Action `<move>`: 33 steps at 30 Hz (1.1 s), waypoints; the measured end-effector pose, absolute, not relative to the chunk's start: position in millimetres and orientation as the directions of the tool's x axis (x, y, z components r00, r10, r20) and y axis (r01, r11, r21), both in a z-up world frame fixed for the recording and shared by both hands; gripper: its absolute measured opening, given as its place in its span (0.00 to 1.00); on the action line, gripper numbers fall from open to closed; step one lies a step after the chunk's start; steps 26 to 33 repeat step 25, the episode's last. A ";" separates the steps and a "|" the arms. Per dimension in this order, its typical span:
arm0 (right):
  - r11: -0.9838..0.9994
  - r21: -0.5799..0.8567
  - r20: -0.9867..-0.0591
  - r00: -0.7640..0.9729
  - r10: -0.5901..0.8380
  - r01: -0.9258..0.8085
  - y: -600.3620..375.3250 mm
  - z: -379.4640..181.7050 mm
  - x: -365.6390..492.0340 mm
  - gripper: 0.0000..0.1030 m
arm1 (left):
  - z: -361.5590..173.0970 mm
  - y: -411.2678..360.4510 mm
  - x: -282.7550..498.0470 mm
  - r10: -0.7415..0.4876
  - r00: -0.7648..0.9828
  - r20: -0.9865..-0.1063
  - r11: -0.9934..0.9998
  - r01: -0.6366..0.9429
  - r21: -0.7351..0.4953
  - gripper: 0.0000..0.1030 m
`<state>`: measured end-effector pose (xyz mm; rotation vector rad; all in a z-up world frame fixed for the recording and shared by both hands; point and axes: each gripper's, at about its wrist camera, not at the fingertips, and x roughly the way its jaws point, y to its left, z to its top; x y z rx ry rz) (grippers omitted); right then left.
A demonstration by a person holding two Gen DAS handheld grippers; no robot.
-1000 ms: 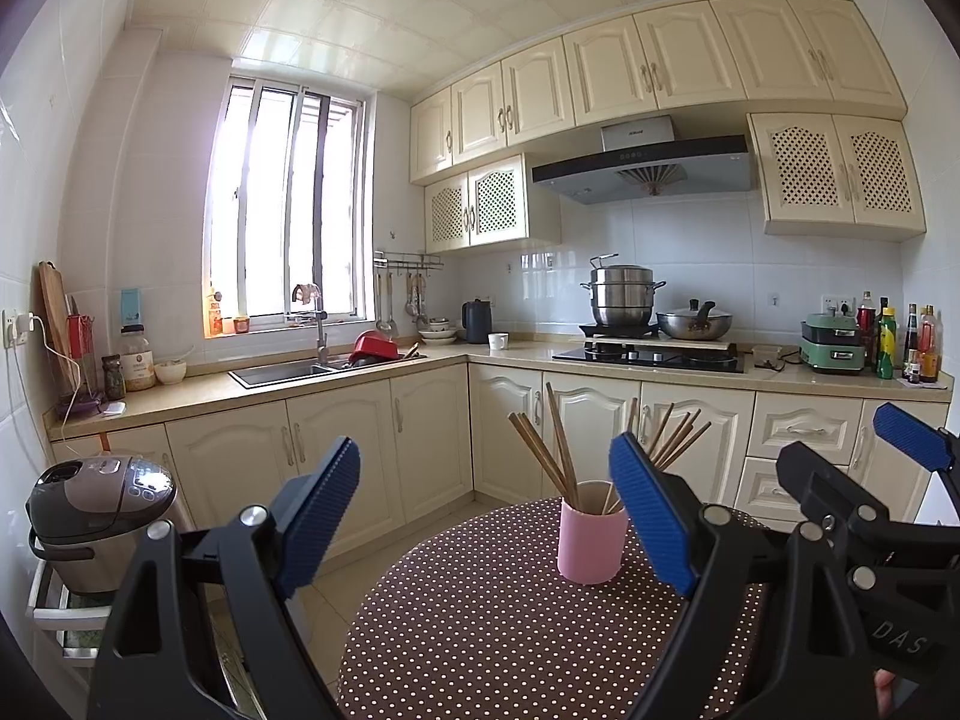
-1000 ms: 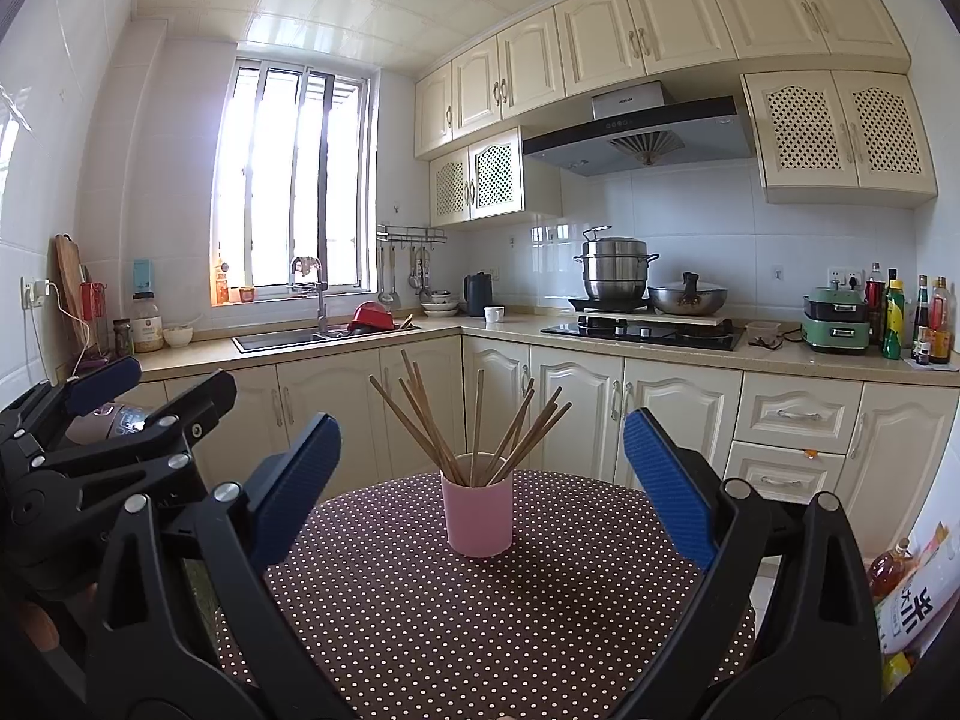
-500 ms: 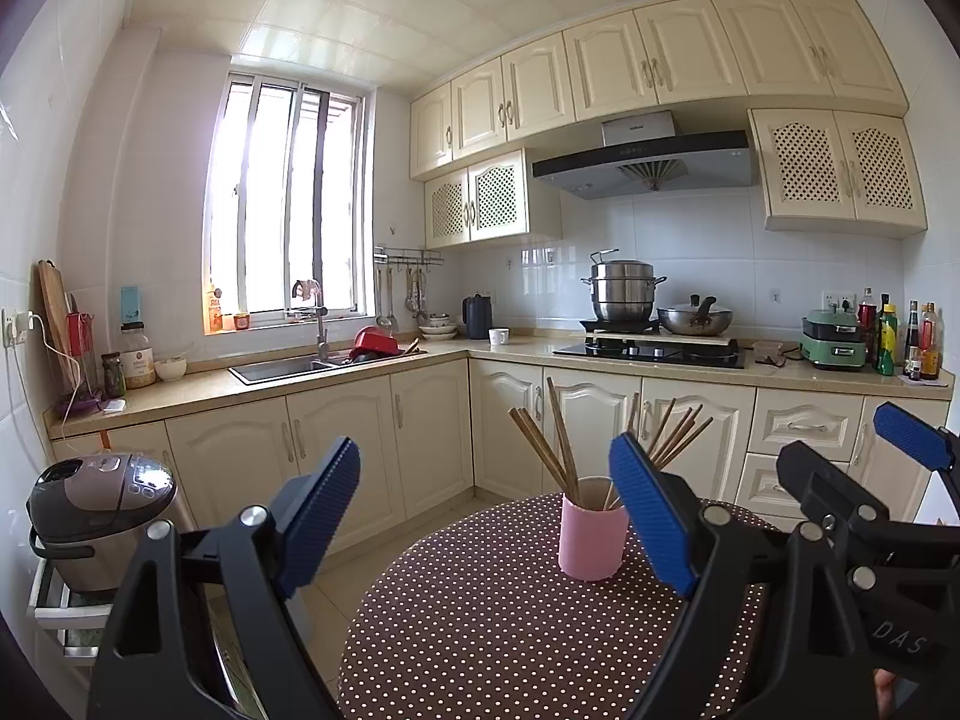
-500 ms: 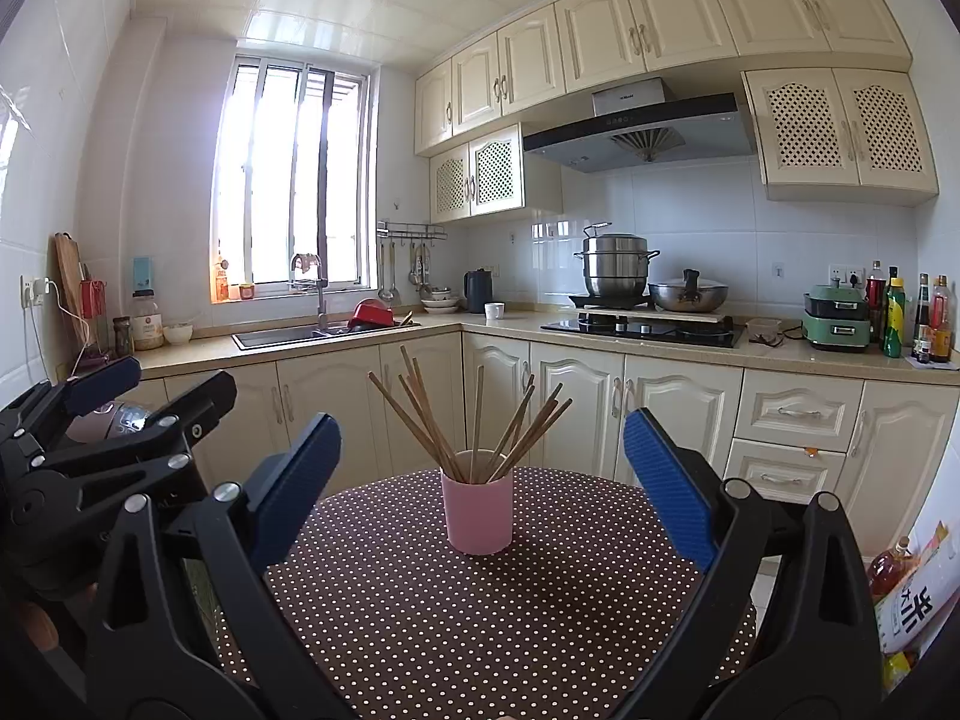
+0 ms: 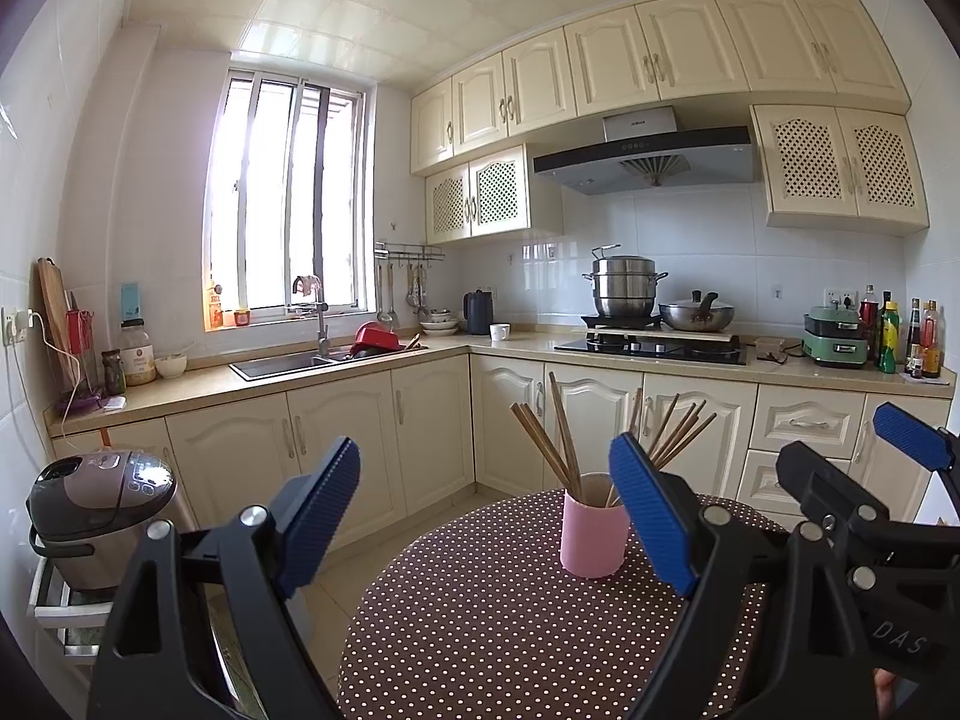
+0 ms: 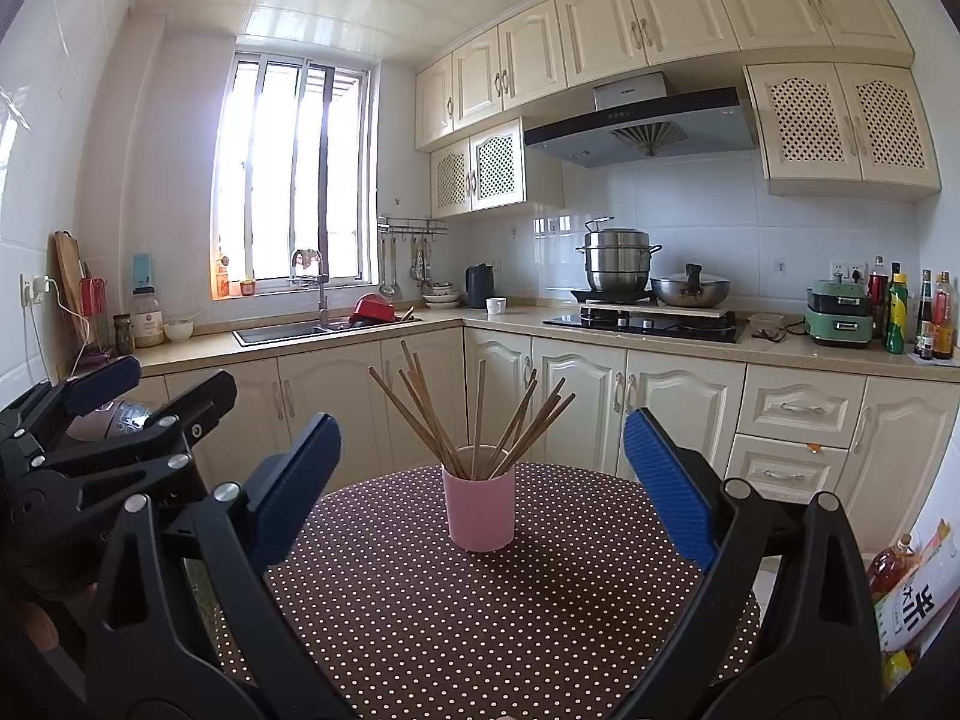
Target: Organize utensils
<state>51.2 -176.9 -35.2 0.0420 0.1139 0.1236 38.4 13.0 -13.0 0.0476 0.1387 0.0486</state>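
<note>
Hiding chopsticks: left hand-held gripper.

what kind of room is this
A home kitchen, most likely. A black gas hob carries a stacked steel steamer pot under a range hood, a steel sink sits below the window, and a pink cup of wooden chopsticks stands on a polka-dot table.

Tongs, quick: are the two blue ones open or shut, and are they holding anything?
Left tongs: open, holding nothing.
Right tongs: open, holding nothing; the pink cup of wooden chopsticks stands untouched beyond them.
</note>
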 end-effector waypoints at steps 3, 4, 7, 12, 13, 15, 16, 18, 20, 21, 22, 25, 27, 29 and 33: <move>0.991 0.049 -0.113 0.986 0.126 -0.121 -177.0 -34.7 53.1 0.91 | -12.5 12.1 39.8 0.052 0.989 -0.139 0.998 -0.045 0.051 0.81; 0.991 0.049 -0.113 0.986 0.126 -0.121 -177.5 -34.3 53.8 0.91 | -12.2 12.0 39.8 0.052 0.989 -0.139 0.998 -0.046 0.051 0.81; 0.991 0.050 -0.116 0.985 0.126 -0.121 -177.2 -35.3 53.7 0.91 | -13.4 11.8 40.3 0.052 0.988 -0.143 0.998 -0.045 0.050 0.81; 0.991 0.052 -0.126 0.984 0.125 -0.120 -178.4 -36.9 58.7 0.91 | -17.4 9.6 46.0 0.054 0.987 -0.154 0.998 -0.046 0.050 0.81; 0.991 0.052 -0.128 0.984 0.125 -0.119 -179.1 -37.3 60.1 0.91 | -18.6 9.3 47.4 0.053 0.986 -0.159 0.998 -0.046 0.051 0.81; 0.991 0.054 -0.136 0.983 0.126 -0.119 -179.9 -39.0 63.2 0.91 | -19.7 7.9 51.1 0.055 0.984 -0.167 0.998 -0.047 0.052 0.81; 0.991 0.055 -0.141 0.982 0.126 -0.119 -179.7 -40.2 65.1 0.91 | -20.8 7.4 53.3 0.054 0.983 -0.173 0.998 -0.046 0.052 0.81; 0.991 0.056 -0.153 0.980 0.126 -0.118 -179.8 -43.3 68.8 0.91 | -25.0 6.3 60.4 0.053 0.978 -0.201 0.998 -0.043 0.054 0.81; 0.991 0.057 -0.170 0.977 0.128 -0.119 -180.6 -47.2 75.2 0.91 | -29.7 4.8 68.0 0.057 0.973 -0.226 0.997 -0.045 0.060 0.81; 0.991 0.058 -0.180 0.975 0.128 -0.119 -181.3 -49.6 78.5 0.91 | -33.2 3.9 72.8 0.061 0.968 -0.243 0.997 -0.047 0.065 0.81; 0.991 0.059 -0.191 0.973 0.128 -0.119 -181.6 -52.7 82.5 0.91 | -36.9 3.2 77.9 0.063 0.964 -0.259 0.997 -0.046 0.069 0.81; 0.992 0.055 -0.238 0.964 0.122 -0.112 -183.8 -64.8 98.5 0.91 | -48.9 -0.4 93.8 0.078 0.949 -0.305 0.995 -0.053 0.088 0.81; 0.992 0.055 -0.238 0.964 0.122 -0.112 -183.8 -64.8 98.5 0.91 | -48.9 -0.4 93.8 0.078 0.949 -0.305 0.995 -0.053 0.088 0.81; 0.992 0.055 -0.238 0.964 0.122 -0.112 -183.8 -64.8 98.5 0.91 | -48.9 -0.4 93.8 0.078 0.949 -0.305 0.995 -0.053 0.088 0.81; 0.992 0.055 -0.238 0.964 0.122 -0.112 -183.8 -64.8 98.5 0.91 | -48.9 -0.4 93.8 0.078 0.949 -0.305 0.995 -0.053 0.088 0.81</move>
